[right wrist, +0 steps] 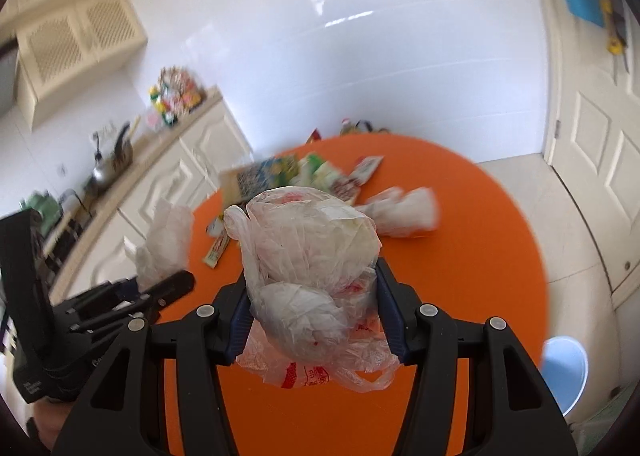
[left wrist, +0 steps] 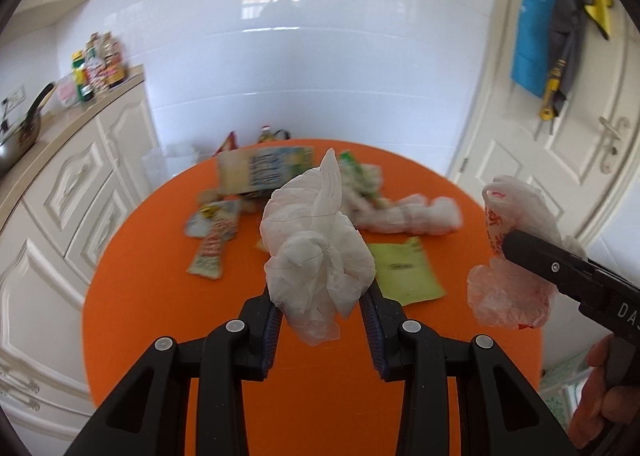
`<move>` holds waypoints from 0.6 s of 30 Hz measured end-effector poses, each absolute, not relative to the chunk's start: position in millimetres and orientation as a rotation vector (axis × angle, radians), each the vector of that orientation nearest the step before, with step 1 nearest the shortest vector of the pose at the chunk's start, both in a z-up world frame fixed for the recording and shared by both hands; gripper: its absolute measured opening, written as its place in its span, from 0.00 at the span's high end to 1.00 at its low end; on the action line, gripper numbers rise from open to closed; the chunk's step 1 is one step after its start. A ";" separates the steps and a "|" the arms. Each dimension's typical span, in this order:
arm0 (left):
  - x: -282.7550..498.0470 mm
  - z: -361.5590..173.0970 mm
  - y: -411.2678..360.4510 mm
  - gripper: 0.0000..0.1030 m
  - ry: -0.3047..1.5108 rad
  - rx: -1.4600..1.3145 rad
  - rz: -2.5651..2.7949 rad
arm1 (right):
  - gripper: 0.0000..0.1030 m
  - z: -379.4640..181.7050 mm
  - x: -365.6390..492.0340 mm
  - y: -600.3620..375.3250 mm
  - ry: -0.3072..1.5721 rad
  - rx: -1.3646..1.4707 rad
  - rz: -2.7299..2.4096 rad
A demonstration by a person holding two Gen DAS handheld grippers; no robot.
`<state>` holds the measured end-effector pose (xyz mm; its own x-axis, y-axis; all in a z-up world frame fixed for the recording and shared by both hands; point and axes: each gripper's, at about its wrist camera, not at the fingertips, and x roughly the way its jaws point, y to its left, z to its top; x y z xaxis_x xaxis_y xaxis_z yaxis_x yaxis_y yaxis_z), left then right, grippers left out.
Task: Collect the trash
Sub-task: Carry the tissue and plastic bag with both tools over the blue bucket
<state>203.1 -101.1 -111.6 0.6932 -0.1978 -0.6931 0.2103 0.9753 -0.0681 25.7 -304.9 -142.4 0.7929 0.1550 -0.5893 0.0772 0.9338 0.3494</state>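
My left gripper [left wrist: 322,304] is shut on a crumpled white plastic bag [left wrist: 316,252] and holds it above the round orange table [left wrist: 160,296]. My right gripper [right wrist: 314,308] is shut on a clear plastic bag with red print [right wrist: 312,276], also above the table. The right gripper's bag also shows at the right of the left wrist view [left wrist: 516,256]. The left gripper's bag shows at the left of the right wrist view [right wrist: 164,244]. More trash lies on the table: a twisted white bag [left wrist: 408,214], a green-yellow packet [left wrist: 404,274], snack wrappers [left wrist: 212,240] and a printed carton [left wrist: 264,170].
Cream cabinets [left wrist: 60,196] with a counter, bottles [left wrist: 98,64] and a pan [left wrist: 20,132] stand to the left. A white door [left wrist: 568,144] with hung items is at the right. A blue bin [right wrist: 566,374] stands on the floor at the table's right.
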 end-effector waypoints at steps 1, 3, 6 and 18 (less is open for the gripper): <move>198.2 -108.5 -113.1 0.68 0.767 0.025 -0.255 | 0.46 -139.8 18.5 -313.9 0.644 0.376 0.021; 194.2 -103.5 -132.3 0.68 0.769 0.029 -0.307 | 0.46 -134.9 0.4 -340.0 0.620 0.407 -0.018; 187.3 -98.4 -169.8 0.68 0.766 0.061 -0.388 | 0.46 -129.2 -27.6 -378.5 0.585 0.436 -0.104; 154.2 -135.7 -348.1 0.67 0.863 0.235 -0.796 | 0.46 -174.5 -143.1 -547.6 0.614 0.591 -0.562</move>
<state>154.2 -348.1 -135.7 0.3897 -0.5289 -0.7539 0.7087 0.6950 -0.1212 -143.1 -547.6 -174.5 0.6829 -0.3031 -0.6647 0.6355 0.6952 0.3360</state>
